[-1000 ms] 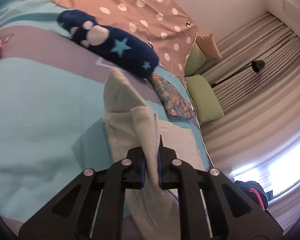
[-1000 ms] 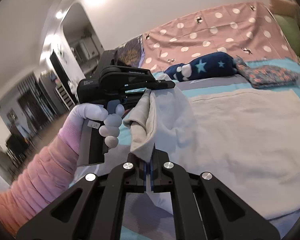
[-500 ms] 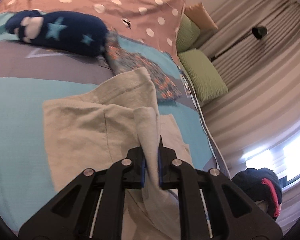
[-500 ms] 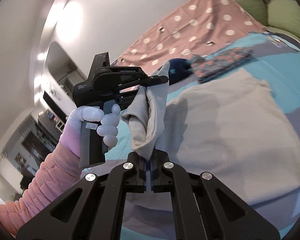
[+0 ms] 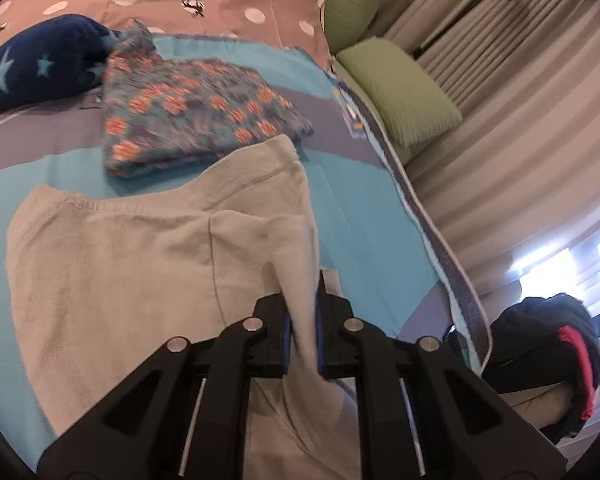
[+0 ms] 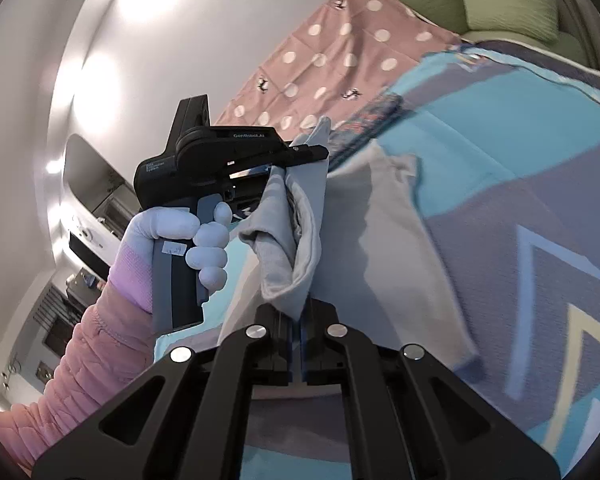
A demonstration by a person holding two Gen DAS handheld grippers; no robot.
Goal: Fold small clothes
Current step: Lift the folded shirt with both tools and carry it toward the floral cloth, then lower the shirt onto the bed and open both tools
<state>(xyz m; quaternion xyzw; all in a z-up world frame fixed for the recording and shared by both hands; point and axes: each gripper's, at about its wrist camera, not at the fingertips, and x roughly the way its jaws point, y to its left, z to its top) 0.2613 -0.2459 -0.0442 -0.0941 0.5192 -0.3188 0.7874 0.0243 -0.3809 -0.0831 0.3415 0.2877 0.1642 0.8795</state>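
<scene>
A beige garment lies partly spread on the turquoise and grey bedspread. My left gripper is shut on a lifted fold of it. My right gripper is shut on another part of the same garment, which hangs as a bunched fold between the two grippers. In the right wrist view the left gripper is held by a gloved hand, close in front, pinching the cloth's upper corner. The rest of the garment drapes down onto the bed.
A folded floral garment lies just beyond the beige one. A navy star-patterned bundle sits at the far left. Green pillows and curtains are on the right, past the bed's edge. A dark bag sits on the floor.
Both grippers swung to the right with the garment still held. The floral garment and bed edge came into the left view. More beige cloth now lies spread on the bed.
</scene>
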